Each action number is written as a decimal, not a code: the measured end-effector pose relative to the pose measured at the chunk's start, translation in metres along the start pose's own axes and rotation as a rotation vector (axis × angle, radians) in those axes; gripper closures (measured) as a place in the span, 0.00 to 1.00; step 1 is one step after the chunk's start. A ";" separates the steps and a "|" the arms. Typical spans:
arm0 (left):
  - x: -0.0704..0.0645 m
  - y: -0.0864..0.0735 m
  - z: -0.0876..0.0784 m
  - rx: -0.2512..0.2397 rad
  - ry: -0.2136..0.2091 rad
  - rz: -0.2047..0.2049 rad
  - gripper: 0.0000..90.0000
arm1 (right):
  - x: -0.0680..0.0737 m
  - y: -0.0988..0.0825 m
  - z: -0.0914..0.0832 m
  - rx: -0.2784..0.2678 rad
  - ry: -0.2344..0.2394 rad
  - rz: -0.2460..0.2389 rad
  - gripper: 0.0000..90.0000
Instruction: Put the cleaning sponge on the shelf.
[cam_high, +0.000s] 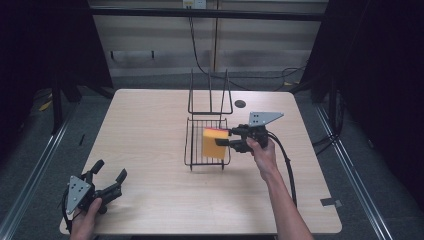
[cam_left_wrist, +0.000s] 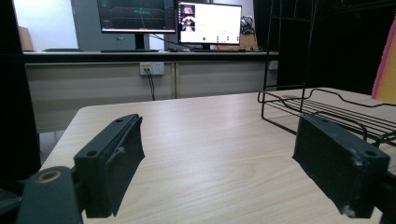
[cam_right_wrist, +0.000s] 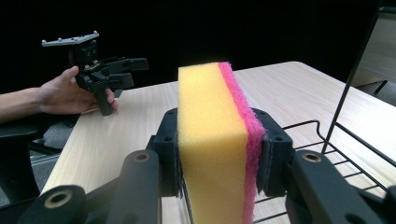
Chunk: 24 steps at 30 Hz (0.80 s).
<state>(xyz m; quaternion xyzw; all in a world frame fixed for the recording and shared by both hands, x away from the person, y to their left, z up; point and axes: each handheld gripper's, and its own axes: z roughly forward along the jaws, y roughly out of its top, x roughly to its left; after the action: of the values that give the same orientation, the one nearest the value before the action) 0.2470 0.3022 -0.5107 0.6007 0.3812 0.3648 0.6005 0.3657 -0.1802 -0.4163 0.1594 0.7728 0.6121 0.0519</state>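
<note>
Right gripper view shows the sponge's (cam_right_wrist: 219, 140) pink scrub side (overhead it mostly looks yellow). Left gripper view catches two monitors (cam_left_wrist: 170, 16) on a desk past the light wood table (cam_high: 150, 130). Right gripper (cam_high: 231, 138) clamps the sponge upright over the wire rack (cam_high: 206, 142); left gripper (cam_high: 109, 174) gapes wide, holding nothing, near the table's corner.

One sponge (cam_high: 215, 144), one wire rack (cam_high: 207, 137), one table (cam_high: 150, 130), two monitors (cam_left_wrist: 136, 15), two tongs (cam_high: 235, 138).
</note>
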 end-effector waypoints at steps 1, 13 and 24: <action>0.000 0.000 0.000 0.000 0.000 0.000 0.17 | 0.000 0.000 0.002 0.001 0.004 -0.002 0.66; 0.000 0.000 0.000 0.000 0.002 0.001 0.17 | -0.004 -0.008 0.019 0.022 0.031 0.016 0.66; 0.000 0.000 0.000 0.000 0.000 0.001 0.17 | -0.005 -0.015 0.030 0.039 0.048 0.021 0.66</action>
<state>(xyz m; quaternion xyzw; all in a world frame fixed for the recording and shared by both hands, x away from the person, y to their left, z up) 0.2470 0.3023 -0.5107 0.6009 0.3811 0.3652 0.6003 0.3761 -0.1567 -0.4389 0.1537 0.7838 0.6012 0.0240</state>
